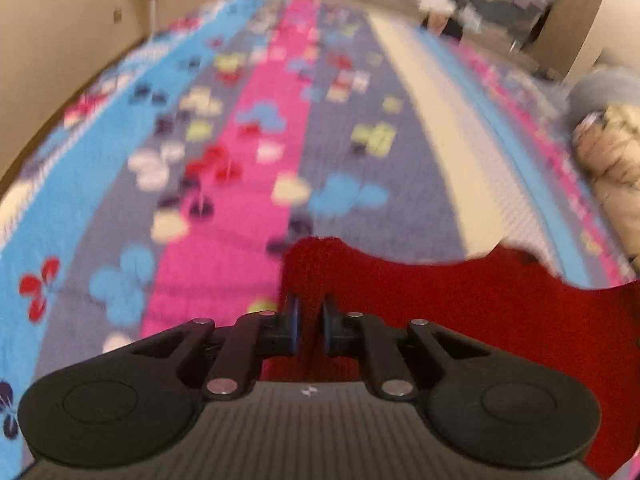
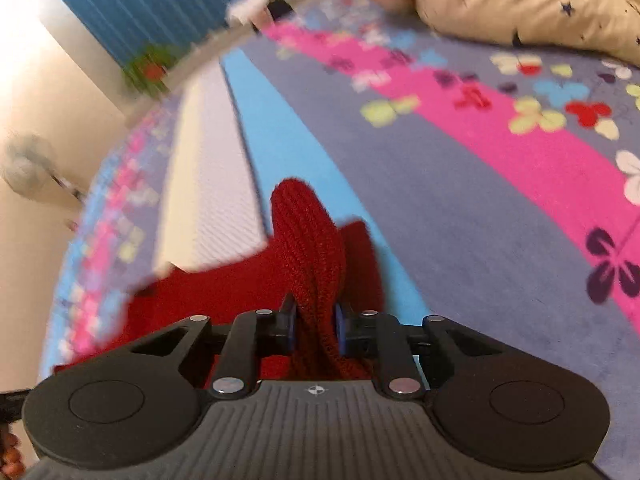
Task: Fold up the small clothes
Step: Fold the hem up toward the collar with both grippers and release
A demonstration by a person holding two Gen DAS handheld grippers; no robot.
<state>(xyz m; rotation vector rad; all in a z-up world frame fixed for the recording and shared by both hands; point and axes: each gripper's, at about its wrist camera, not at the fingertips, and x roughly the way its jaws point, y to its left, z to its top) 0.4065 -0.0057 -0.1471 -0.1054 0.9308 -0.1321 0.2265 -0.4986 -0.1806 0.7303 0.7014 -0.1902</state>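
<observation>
A small red knitted garment (image 1: 472, 304) is held up above a patterned bedspread (image 1: 248, 152). My left gripper (image 1: 310, 320) is shut on a bunched corner of it, and the cloth stretches away to the right. In the right wrist view the same red garment (image 2: 308, 248) is pinched in my right gripper (image 2: 316, 328), with the rest hanging off to the left. Both views are blurred by motion.
The bedspread (image 2: 460, 168) has blue, pink, grey and white stripes with flower prints. A cream quilt with dark stars (image 2: 532, 4) lies at the bed's far right and shows in the left wrist view (image 1: 612, 172). Blue curtains (image 2: 140, 4) and beige walls lie beyond.
</observation>
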